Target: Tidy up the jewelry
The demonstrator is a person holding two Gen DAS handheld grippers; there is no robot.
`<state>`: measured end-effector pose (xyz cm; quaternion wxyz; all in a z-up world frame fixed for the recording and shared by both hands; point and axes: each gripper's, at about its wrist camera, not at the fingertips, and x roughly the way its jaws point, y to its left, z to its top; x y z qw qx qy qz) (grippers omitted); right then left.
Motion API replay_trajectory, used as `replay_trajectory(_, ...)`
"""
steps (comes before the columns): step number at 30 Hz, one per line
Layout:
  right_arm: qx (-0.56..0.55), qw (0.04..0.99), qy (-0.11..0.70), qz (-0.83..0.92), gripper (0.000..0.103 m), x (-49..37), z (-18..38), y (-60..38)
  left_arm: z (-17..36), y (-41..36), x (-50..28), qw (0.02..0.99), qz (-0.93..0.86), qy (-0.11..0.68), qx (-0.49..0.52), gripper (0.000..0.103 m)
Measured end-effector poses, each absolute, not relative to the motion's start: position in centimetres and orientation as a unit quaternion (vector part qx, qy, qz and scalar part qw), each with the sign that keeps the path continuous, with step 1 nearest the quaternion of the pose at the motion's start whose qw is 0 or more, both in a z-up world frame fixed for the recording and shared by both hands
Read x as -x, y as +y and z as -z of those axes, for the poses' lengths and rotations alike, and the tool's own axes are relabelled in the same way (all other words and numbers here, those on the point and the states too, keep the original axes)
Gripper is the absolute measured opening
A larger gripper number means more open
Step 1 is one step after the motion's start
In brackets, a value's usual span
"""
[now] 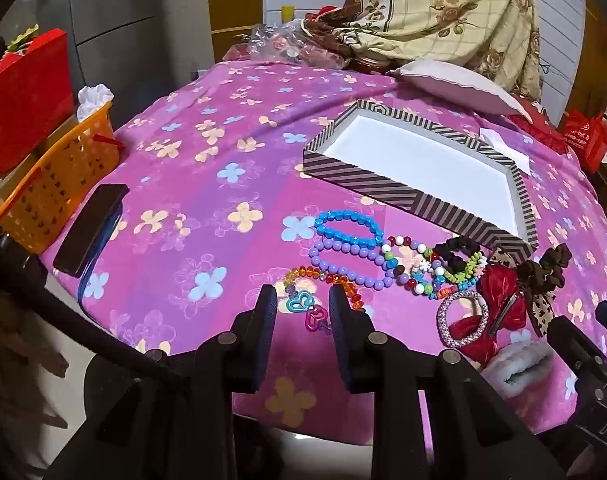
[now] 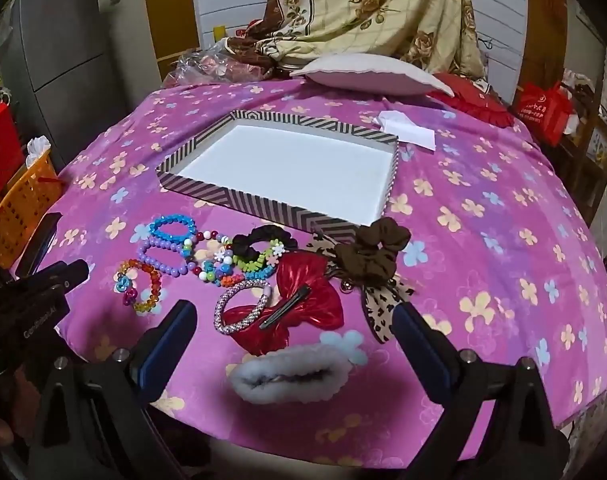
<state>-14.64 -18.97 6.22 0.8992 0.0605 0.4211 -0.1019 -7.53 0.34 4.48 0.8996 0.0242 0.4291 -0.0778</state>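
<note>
Left gripper (image 1: pixel 301 300): hovering low over the near edge of the bed, jaws partly open and holding nothing; the rainbow bracelet (image 1: pixel 323 284) is lying right between and just past its fingertips.

Right gripper (image 2: pixel 293 316): jaws spread wide and carrying nothing, framing the red bow clip (image 2: pixel 303 312) and the grey fluffy scrunchie (image 2: pixel 291 376), which is sitting nearest at 6 o'clock.

Striped tray (image 2: pixel 263 200): lying open on the bed at 12 o'clock from the jewelry, its white floor bare; probably the place where the pieces are going.

Jewelry cluster: resting on the pink floral bedsheet (image 2: pixel 503 240) between the tray and the grippers; the blue bracelet (image 2: pixel 171 226) and purple bracelet (image 2: pixel 163 258) are at 10 o'clock, touching each other.

Rainbow bracelet, handling: looking light, with hard glossy beads likely on elastic, so it is probably going to sag and slide. Pinching across one run of beads, away from the heart charms (image 1: pixel 303 304), seems the safer hold.

Sparkly ring bracelet (image 2: pixel 241 308): overlapping the red bow clip, so lifting either one is risking dragging the other.

Red bow clip, handling: appearing stiff and shiny; its dark metal clip bar (image 2: pixel 285 312) looks like the firmest place to grip.

Brown scrunchie (image 2: pixel 371 252) and leopard ribbon (image 2: pixel 383 312): at 1 o'clock, seeming soft, crushable and forgiving of a loose pinch.

Bed surface: soft, so pressing down is likely going to sink the pieces.
</note>
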Motion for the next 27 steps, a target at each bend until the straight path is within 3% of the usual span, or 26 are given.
replay_trajectory(27, -0.089, 0.896, 0.422, 0.102, 0.100, 14.4, -6.2, -19.7, -5.3, 0.3, 8.3, 0.898, 0.088, 0.430, -0.019, 0.032)
